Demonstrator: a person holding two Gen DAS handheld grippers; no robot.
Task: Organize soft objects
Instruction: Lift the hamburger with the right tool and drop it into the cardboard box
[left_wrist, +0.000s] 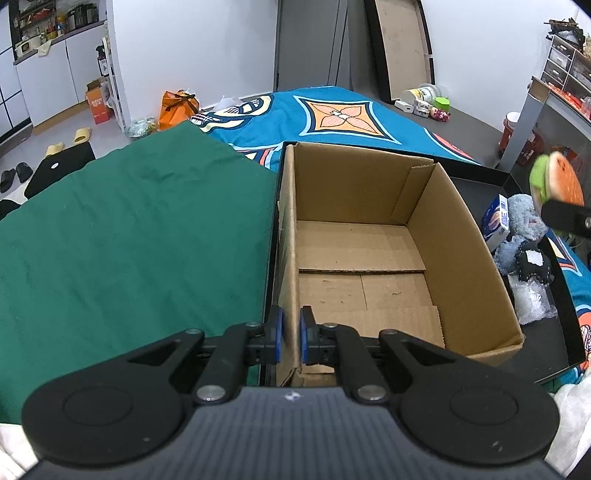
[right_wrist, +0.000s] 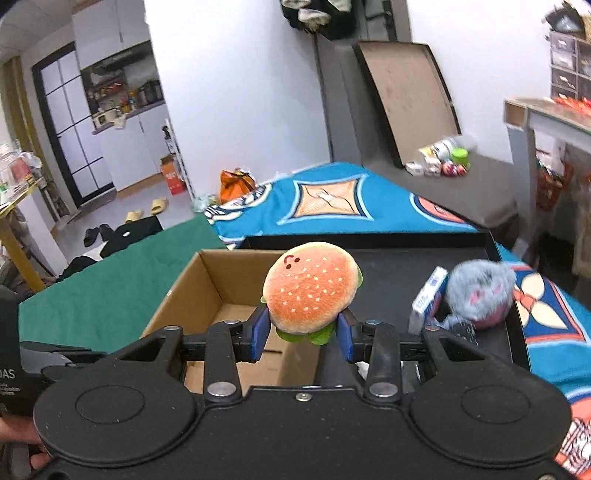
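My left gripper (left_wrist: 290, 338) is shut on the left wall of an open, empty cardboard box (left_wrist: 369, 254), pinching its near corner. My right gripper (right_wrist: 301, 332) is shut on a plush hamburger toy (right_wrist: 312, 290) and holds it in the air above the box's right edge (right_wrist: 295, 347). The hamburger (left_wrist: 557, 181) also shows at the far right of the left wrist view. A fluffy grey-blue plush (right_wrist: 480, 291) lies to the right in a black tray (right_wrist: 391, 266).
A green cloth (left_wrist: 129, 236) covers the surface left of the box. The tray also holds a small blue-white carton (left_wrist: 498, 218), a black plush (left_wrist: 533, 264) and a clear plastic bag (left_wrist: 532, 299). A blue patterned blanket (left_wrist: 332, 114) lies beyond.
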